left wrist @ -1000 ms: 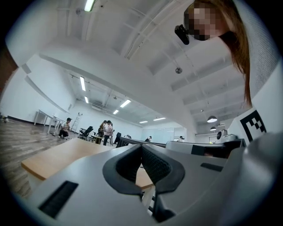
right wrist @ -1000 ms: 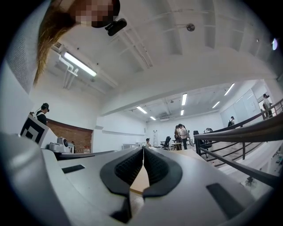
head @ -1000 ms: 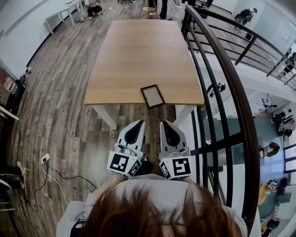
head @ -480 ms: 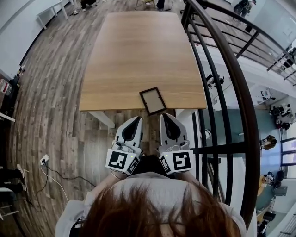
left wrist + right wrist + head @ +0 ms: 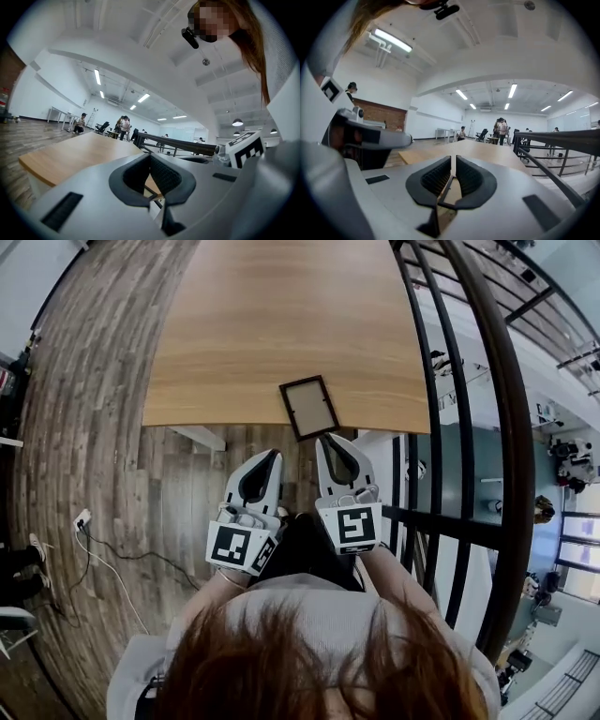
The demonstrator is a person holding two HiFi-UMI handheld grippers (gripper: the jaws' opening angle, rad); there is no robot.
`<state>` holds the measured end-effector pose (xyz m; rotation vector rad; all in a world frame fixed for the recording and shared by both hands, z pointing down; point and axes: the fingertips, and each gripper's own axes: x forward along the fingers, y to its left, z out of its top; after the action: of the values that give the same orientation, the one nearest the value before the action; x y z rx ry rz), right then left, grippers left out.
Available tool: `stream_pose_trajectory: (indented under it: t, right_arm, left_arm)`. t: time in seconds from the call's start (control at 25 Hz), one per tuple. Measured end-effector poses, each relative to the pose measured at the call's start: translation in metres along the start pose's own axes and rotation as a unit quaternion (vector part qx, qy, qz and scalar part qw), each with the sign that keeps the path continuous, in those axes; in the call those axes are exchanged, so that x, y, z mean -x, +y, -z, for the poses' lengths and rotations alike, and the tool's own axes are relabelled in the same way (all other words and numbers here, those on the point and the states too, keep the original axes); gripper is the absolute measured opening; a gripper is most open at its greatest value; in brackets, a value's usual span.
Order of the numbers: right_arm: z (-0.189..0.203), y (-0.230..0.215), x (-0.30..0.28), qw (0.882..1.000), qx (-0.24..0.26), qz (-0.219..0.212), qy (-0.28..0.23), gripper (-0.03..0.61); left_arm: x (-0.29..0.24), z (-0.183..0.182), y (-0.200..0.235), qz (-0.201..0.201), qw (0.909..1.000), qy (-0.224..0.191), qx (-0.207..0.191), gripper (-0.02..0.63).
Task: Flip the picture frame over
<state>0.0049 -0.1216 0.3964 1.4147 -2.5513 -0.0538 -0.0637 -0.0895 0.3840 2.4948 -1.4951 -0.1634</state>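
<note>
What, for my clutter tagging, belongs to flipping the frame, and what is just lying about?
Job: picture frame; table under it; left gripper and right gripper, both shut, empty.
Lying about: floor cable with plug; black railing.

You are facing a matt pale wood table point(image 5: 281, 324); at twelve o'clock a picture frame point(image 5: 309, 407) is showing a dull brown face, black metal railing point(image 5: 509, 502) at three.
</note>
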Motion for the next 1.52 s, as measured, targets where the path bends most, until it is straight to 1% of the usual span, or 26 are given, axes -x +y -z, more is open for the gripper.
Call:
stream_pose_trajectory:
  t: [0.04, 0.12, 0.16, 0.24, 0.32, 0.36, 0.4, 0.44, 0.52, 0.56, 0.6, 0.64, 0.72, 0.8, 0.96, 1.0, 1.12, 1.16, 1.2, 1.24, 1.28, 1.32, 1.44, 1.52]
  right_arm:
    - [0.016, 0.0, -0.006, 1.0, 0.015, -0.011, 0.022, 0.017]
    - [0.043, 0.001, -0.017, 0.996, 0.065, -0.034, 0.052, 0.018]
    - [0.055, 0.002, -0.022, 0.993, 0.088, -0.047, 0.063, 0.033]
    - [0.073, 0.005, -0.029, 0.987, 0.115, -0.073, 0.082, 0.104]
    - [0.088, 0.008, -0.035, 0.98, 0.15, -0.091, 0.098, 0.13]
    - [0.095, 0.01, -0.038, 0.973, 0.183, -0.095, 0.107, 0.145]
    - [0.104, 0.011, -0.04, 0.962, 0.226, -0.093, 0.119, 0.161]
    - [0.115, 0.011, -0.043, 0.948, 0.274, -0.086, 0.136, 0.164]
    - [0.137, 0.008, -0.051, 0.911, 0.37, -0.067, 0.168, 0.171]
    - [0.147, 0.007, -0.056, 0.892, 0.412, -0.061, 0.176, 0.187]
    - [0.155, 0.008, -0.06, 0.876, 0.445, -0.059, 0.179, 0.193]
    - [0.163, 0.009, -0.064, 0.863, 0.468, -0.061, 0.182, 0.193]
    - [0.173, 0.011, -0.072, 0.846, 0.497, -0.064, 0.182, 0.196]
    - [0.176, 0.013, -0.079, 0.835, 0.519, -0.059, 0.175, 0.196]
    - [0.185, 0.018, -0.092, 0.829, 0.529, -0.055, 0.172, 0.195]
    - [0.189, 0.018, -0.094, 0.826, 0.533, -0.055, 0.174, 0.195]
    - [0.193, 0.017, -0.096, 0.811, 0.557, -0.045, 0.17, 0.194]
    - [0.194, 0.017, -0.096, 0.809, 0.561, -0.044, 0.168, 0.193]
    - [0.194, 0.017, -0.095, 0.812, 0.558, -0.044, 0.167, 0.192]
    - [0.192, 0.017, -0.095, 0.818, 0.549, -0.047, 0.167, 0.183]
    - [0.189, 0.017, -0.095, 0.824, 0.54, -0.049, 0.167, 0.141]
    - [0.185, 0.016, -0.095, 0.827, 0.535, -0.051, 0.165, 0.13]
    - [0.175, 0.017, -0.093, 0.833, 0.528, -0.056, 0.152, 0.121]
    - [0.166, 0.019, -0.089, 0.845, 0.514, -0.056, 0.135, 0.11]
  left_arm:
    - [0.0, 0.006, 0.002, -0.005, 1.0, 0.006, 0.002, 0.006]
    - [0.001, 0.018, 0.008, -0.013, 0.9997, 0.019, 0.006, 0.006]
    - [0.001, 0.024, 0.011, -0.017, 0.9995, 0.026, 0.008, 0.006]
    - [0.001, 0.038, 0.017, -0.025, 0.9988, 0.04, 0.012, 0.006]
    - [0.002, 0.053, 0.024, -0.035, 0.9977, 0.057, 0.011, 0.006]
    - [0.004, 0.06, 0.027, -0.04, 0.997, 0.066, 0.01, 0.006]
    - [0.006, 0.067, 0.029, -0.045, 0.9963, 0.073, 0.009, 0.006]
    - [0.009, 0.073, 0.03, -0.049, 0.9956, 0.079, 0.011, 0.006]
    - [0.013, 0.082, 0.031, -0.052, 0.9947, 0.087, 0.016, 0.006]
    - [0.014, 0.086, 0.031, -0.05, 0.9945, 0.09, 0.016, 0.006]
    - [0.014, 0.089, 0.03, -0.048, 0.9944, 0.092, 0.017, 0.006]
    - [0.015, 0.092, 0.029, -0.046, 0.9943, 0.095, 0.017, 0.006]
    - [0.016, 0.095, 0.029, -0.045, 0.9939, 0.099, 0.019, 0.006]
    - [0.019, 0.094, 0.03, -0.048, 0.9936, 0.1, 0.021, 0.006]
    - [0.025, 0.088, 0.035, -0.054, 0.9934, 0.1, 0.017, 0.006]
    - [0.026, 0.087, 0.036, -0.055, 0.9933, 0.1, 0.016, 0.006]
    - [0.031, 0.087, 0.039, -0.061, 0.993, 0.098, 0.024, 0.006]
    - [0.032, 0.086, 0.04, -0.063, 0.993, 0.097, 0.025, 0.006]
    - [0.032, 0.085, 0.04, -0.063, 0.9931, 0.096, 0.023, 0.006]
    - [0.033, 0.084, 0.039, -0.062, 0.9934, 0.095, 0.019, 0.006]
    - [0.032, 0.083, 0.039, -0.06, 0.9936, 0.095, 0.016, 0.006]
    - [0.032, 0.081, 0.038, -0.058, 0.9938, 0.093, 0.015, 0.006]
    - [0.033, 0.075, 0.038, -0.057, 0.9944, 0.087, 0.017, 0.006]
    - [0.033, 0.072, 0.038, -0.057, 0.9949, 0.082, 0.017, 0.006]
